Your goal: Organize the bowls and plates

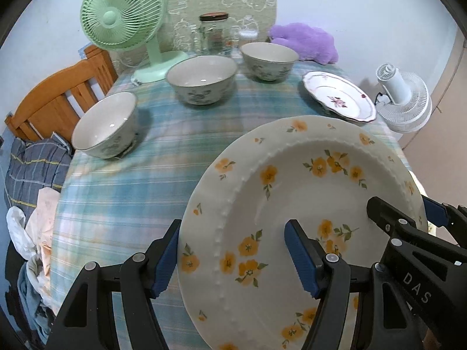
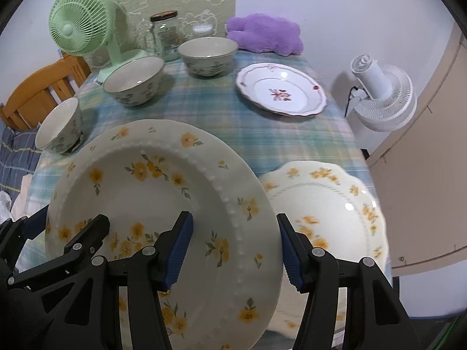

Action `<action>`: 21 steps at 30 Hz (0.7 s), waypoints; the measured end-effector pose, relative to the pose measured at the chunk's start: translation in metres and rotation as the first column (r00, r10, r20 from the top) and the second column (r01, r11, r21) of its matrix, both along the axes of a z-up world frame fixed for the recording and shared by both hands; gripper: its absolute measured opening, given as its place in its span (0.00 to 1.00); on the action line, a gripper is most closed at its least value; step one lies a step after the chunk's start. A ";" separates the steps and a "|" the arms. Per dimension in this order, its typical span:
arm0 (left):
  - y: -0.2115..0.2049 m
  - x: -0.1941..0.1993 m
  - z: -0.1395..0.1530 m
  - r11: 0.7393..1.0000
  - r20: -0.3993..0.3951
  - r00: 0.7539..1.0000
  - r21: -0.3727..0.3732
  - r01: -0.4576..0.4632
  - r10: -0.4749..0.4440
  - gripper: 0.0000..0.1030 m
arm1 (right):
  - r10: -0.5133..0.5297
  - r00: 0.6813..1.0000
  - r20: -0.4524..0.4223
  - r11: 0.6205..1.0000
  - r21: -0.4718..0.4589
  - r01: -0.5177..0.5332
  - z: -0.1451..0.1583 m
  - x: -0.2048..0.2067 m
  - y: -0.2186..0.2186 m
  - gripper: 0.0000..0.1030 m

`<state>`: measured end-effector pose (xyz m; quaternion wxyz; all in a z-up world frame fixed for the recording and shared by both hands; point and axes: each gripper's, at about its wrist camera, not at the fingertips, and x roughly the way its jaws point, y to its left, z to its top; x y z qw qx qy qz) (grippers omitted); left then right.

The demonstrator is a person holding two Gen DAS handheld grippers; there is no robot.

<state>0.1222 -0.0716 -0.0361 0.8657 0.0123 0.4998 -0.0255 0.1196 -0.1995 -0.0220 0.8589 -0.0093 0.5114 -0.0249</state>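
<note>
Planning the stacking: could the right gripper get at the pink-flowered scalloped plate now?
Probably not: the right gripper is clamped on the yellow-flowered plate; otherwise the pink-flowered scalloped plate lies unobstructed.

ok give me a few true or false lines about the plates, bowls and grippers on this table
1. Both grippers hold the same yellow-flowered plate. True: the left gripper and right gripper each straddle its rim.
2. Two bowls sit on the table. False: three bowls are there, and.
3. The pink-patterned plate lies flat on the tablecloth. True.
4. The held plate is stacked on another plate. False: it is tilted in the grippers; a scalloped yellow-flowered plate lies beside it.
5. The green fan stands on the floor. False: it stands on the table.
</note>
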 end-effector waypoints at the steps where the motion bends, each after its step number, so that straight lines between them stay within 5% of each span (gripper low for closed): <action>1: -0.005 -0.001 0.000 1.000 0.000 1.000 -0.002 0.000 0.000 0.68 | 0.000 1.000 -0.002 1.000 -0.002 0.000 0.000 -0.001 -0.006 0.60; 21: -0.110 -0.004 -0.017 0.999 -0.016 1.000 -0.052 -0.006 0.005 0.68 | -0.014 1.000 -0.007 1.000 -0.026 0.014 -0.009 -0.007 -0.116 0.60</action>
